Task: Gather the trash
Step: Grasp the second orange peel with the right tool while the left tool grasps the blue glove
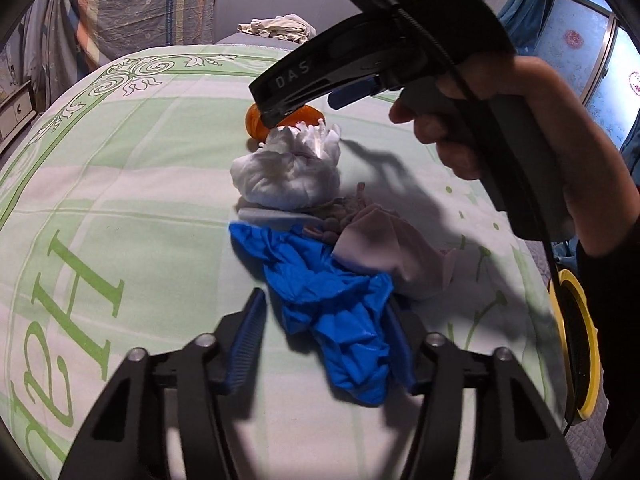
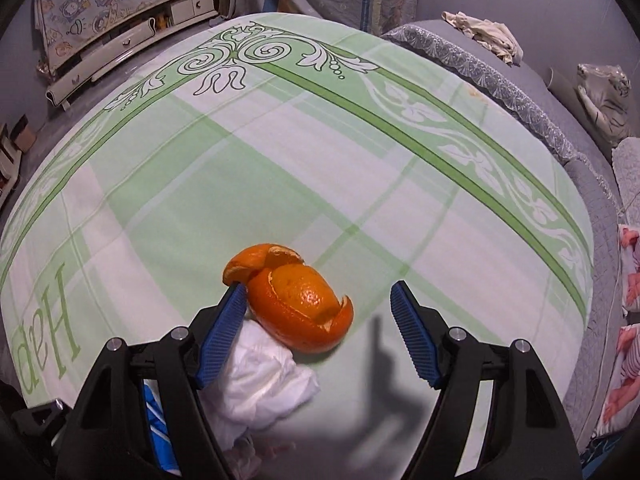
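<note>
On the green-checked counter (image 2: 280, 152) the left claw (image 1: 324, 344) pinches a limp, light blue glove (image 1: 332, 312) at its bunched middle, while the right claw (image 2: 316, 312), open, straddles brittle orange peel (image 2: 296, 304) beside a soft tissue wad (image 2: 256, 388).

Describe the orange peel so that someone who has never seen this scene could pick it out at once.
Start at the green-and-white patterned cloth spread over the surface and find the small heap of trash on it. At the heap's far end, beyond the crumpled white tissue wad, lies the curled orange citrus peel, between the open fingers of the right gripper. It is the only orange, glossy, shell-shaped piece; its neighbours are soft white, pink or blue.
</note>
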Demonstrator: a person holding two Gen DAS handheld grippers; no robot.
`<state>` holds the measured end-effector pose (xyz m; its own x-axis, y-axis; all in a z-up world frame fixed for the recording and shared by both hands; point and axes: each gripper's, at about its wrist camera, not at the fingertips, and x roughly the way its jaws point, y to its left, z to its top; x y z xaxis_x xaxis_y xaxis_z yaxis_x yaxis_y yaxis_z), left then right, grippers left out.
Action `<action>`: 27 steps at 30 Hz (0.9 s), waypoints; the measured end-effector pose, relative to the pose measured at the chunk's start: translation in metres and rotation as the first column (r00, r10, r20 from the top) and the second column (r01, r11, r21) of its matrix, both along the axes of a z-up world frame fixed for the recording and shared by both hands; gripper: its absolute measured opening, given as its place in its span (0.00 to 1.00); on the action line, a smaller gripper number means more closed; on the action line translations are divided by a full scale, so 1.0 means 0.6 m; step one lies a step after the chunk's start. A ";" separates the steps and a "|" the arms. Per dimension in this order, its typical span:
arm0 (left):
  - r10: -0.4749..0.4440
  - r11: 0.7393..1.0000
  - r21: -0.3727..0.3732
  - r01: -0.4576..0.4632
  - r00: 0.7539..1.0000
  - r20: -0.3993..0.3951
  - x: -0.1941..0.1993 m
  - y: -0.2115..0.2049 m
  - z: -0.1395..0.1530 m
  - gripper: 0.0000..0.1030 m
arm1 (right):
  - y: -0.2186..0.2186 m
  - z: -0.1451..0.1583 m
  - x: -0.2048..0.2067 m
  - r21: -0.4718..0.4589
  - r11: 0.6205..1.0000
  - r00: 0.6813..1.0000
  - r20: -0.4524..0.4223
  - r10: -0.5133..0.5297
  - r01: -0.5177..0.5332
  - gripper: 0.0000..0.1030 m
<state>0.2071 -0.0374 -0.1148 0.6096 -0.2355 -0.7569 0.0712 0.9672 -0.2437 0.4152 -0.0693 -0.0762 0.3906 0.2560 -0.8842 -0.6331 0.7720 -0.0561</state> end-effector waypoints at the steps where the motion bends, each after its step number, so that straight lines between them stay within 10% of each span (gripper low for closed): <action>1: -0.002 1.000 -0.003 0.002 1.000 -0.002 -0.002 0.000 0.000 0.38 | 0.001 -0.004 0.004 0.002 1.000 1.000 -0.007 -0.004 0.004 0.65; 11: -0.012 1.000 -0.017 0.012 1.000 -0.012 -0.013 0.002 0.004 0.19 | 0.001 -0.022 0.008 -0.006 0.999 0.998 -0.033 -0.050 0.050 0.32; 27: 0.069 0.996 -0.065 -0.065 0.996 0.053 -0.073 0.058 0.051 0.18 | -0.100 0.023 -0.044 0.079 0.977 0.980 -0.007 -0.199 0.199 0.29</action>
<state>0.1633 -0.0024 -0.0844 0.6662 -0.2387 -0.7066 0.0218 0.9532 -0.3015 0.3887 -0.1294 -0.0626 0.4412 0.2423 -0.8640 -0.4664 0.8845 0.0099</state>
